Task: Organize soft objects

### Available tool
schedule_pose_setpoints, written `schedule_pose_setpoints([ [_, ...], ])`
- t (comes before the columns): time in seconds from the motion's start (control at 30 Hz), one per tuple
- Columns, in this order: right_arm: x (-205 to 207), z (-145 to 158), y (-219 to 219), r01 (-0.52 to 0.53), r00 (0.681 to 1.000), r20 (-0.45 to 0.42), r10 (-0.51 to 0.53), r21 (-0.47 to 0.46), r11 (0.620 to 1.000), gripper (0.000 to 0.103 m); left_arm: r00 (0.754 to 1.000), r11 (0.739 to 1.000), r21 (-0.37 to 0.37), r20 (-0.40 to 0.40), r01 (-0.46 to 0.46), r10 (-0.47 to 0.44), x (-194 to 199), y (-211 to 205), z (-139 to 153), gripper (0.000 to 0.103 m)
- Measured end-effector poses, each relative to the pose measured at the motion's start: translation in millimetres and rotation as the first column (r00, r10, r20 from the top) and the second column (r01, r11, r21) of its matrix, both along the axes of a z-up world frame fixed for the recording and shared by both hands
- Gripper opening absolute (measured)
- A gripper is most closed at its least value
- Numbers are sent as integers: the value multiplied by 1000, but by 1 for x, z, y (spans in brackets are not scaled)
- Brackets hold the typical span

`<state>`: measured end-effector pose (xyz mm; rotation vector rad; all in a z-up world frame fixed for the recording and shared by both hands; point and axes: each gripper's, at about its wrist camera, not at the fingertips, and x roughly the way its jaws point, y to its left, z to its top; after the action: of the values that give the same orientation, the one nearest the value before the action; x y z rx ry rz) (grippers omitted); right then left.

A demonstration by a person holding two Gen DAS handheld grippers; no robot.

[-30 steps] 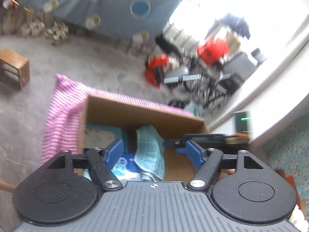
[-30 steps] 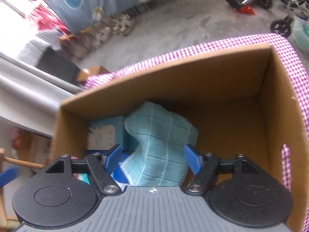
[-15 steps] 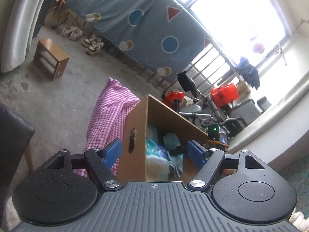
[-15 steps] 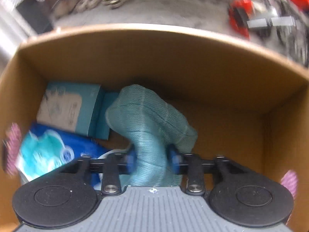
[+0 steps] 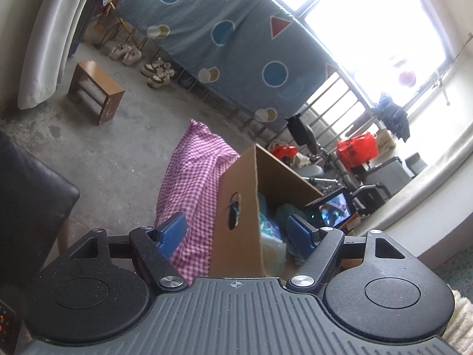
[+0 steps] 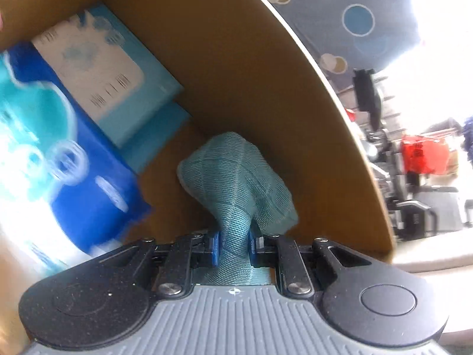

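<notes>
So the teal waffle-weave cloth is bunched into a long lump running straight away from the right gripper, far end flopping toward the cardboard box wall. The 2 blue pads are pinched tight on its narrow neck, down inside the box beside a blue tissue pack. The left gripper hangs outside, jaws spread wide and empty, straddling the box corner by pink gingham fabric.
</notes>
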<state>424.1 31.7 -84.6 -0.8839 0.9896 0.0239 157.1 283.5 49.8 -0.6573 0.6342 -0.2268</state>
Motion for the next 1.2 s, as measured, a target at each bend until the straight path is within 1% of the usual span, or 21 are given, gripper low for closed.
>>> schedule_pose_setpoints([
  [0.1, 6, 15, -2, 53, 998, -28, -50, 146, 988, 21, 1000, 1000, 8, -12, -4, 4, -4, 5, -7, 75],
  [0.2, 17, 30, -16, 137, 990, -73, -120, 329, 934, 22, 1000, 1000, 12, -21, -10, 11, -5, 9, -10, 75],
  [0.27, 22, 35, -28, 187, 982, -106, -156, 437, 880, 34, 1000, 1000, 7, -22, -11, 12, -7, 10, -10, 75],
  [0.3, 24, 38, -33, 216, 976, -132, -174, 477, 852, 51, 1000, 1000, 6, -22, -10, 10, -7, 10, -11, 75],
  [0.33, 26, 40, -38, 238, 971, -156, -183, 533, 812, 58, 1000, 1000, 6, -22, -10, 10, -8, 8, -10, 75],
  [0.4, 27, 45, -51, 265, 964, -179, -197, 583, 768, 60, 1000, 1000, 12, -24, -10, 10, -9, 7, -10, 75],
  [0.43, 30, 47, -57, 274, 962, -187, -201, 604, 748, 62, 1000, 1000, 15, -25, -9, 10, -9, 7, -10, 75],
  [0.47, 33, 50, -68, 282, 959, -198, -201, 638, 717, 66, 1000, 1000, 15, -28, -10, 10, -9, 6, -10, 76],
  [0.5, 33, 55, -75, 292, 957, -210, -202, 673, 679, 73, 1000, 1000, 14, -29, -11, 11, -9, 6, -10, 76],
  [0.53, 30, 58, -86, 299, 954, -220, -202, 713, 635, 77, 999, 1000, 13, -30, -11, 11, -9, 6, -10, 78],
  [0.57, 27, 63, -95, 299, 954, -224, -199, 744, 597, 77, 999, 1000, 11, -31, -11, 11, -10, 6, -11, 79],
  [0.6, 23, 68, -102, 298, 954, -222, -201, 763, 573, 77, 999, 1000, 10, -31, -12, 13, -11, 6, -11, 80],
  [0.63, 25, 74, -107, 297, 954, -218, -204, 775, 558, 77, 999, 1000, 10, -30, -15, 15, -11, 6, -10, 80],
  [0.7, 14, 87, -116, 281, 958, -203, -203, 809, 516, 77, 999, 1000, 16, -27, -22, 23, -13, 6, -9, 81],
  [0.73, 9, 92, -120, 269, 961, -193, -200, 831, 488, 77, 999, 1000, 17, -26, -24, 25, -14, 6, -9, 82],
  [0.77, 4, 99, -127, 258, 962, -186, -198, 854, 452, 77, 999, 1000, 15, -26, -23, 23, -15, 4, -8, 83],
  [0.87, -16, 119, -151, 221, 969, -168, -180, 916, 336, 77, 1000, 1000, 15, -24, -20, 20, -19, 1, -5, 89],
  [0.93, -29, 130, -168, 187, 976, -146, -163, 943, 274, 77, 1000, 999, 29, -20, -20, 20, -23, -2, -2, 96],
  [1.03, -66, 148, -194, 127, 986, -101, -136, 972, 199, 77, 1000, 998, 55, -20, -7, 8, -29, -9, 2, 99],
  [1.13, -114, 163, -223, 60, 992, -46, -117, 991, 120, 77, 1000, 997, 72, -18, 11, -10, -37, -16, 6, 102],
  [1.2, -145, 166, -237, 28, 993, -18, -115, 996, 83, 77, 1000, 996, 83, -21, 24, -23, -42, -20, 5, 102],
])
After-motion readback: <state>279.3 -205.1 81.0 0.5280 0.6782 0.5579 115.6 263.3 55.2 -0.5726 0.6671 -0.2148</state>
